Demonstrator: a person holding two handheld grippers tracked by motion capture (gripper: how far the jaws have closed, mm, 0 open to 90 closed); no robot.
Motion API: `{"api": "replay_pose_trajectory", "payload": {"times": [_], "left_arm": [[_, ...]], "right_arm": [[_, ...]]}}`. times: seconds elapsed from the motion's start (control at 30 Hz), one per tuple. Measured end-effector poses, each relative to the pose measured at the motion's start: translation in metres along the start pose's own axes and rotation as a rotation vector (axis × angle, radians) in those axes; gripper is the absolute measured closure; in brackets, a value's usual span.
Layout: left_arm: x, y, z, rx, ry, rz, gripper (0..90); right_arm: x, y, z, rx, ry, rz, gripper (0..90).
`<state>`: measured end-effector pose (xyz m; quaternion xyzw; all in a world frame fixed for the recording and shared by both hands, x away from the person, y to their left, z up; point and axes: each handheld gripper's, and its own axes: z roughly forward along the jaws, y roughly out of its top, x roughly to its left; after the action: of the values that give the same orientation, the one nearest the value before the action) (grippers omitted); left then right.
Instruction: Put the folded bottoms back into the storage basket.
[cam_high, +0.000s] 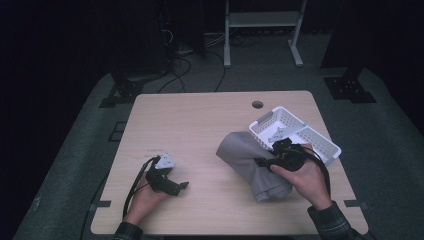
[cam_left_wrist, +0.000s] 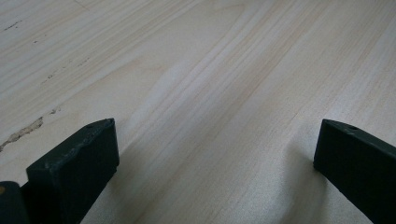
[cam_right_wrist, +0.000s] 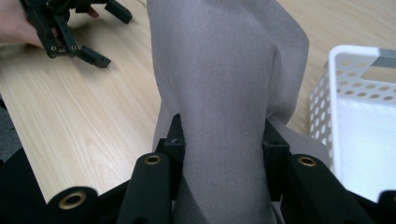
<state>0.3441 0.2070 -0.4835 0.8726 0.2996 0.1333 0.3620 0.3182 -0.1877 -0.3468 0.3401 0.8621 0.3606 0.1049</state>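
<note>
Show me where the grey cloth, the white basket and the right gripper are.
grey cloth (cam_high: 250, 162): high view, the middle of the bunched fabric.
white basket (cam_high: 264, 129): high view, its perforated near-left wall.
right gripper (cam_right_wrist: 223, 140): right gripper view, midway between its fingertips, which are clamped on the cloth.

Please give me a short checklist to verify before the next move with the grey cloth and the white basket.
1. Right tongs closed on the grey cloth: ok, the jaws press the fabric from both sides.
2. Cloth lifted off the table: not ok, much of it lies on the wood in the high view.
3. White basket open and near: ok, it stands just beside the cloth.
4. Basket has room: cannot tell, the hand hides part of the inside.
5. Left tongs out of the way: ok, open and holding nothing, low over bare wood far from the cloth.
</note>
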Motion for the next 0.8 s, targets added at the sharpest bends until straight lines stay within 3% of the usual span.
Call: {"api": "replay_pose_trajectory", "payload": {"times": [0.8], "left_arm": [[0.0,0.0,0.001,-0.007,0.003,-0.002,0.0]], "right_arm": [[-0.03,0.018,-0.03,-0.037,-0.087,0.011,63.5]]}}
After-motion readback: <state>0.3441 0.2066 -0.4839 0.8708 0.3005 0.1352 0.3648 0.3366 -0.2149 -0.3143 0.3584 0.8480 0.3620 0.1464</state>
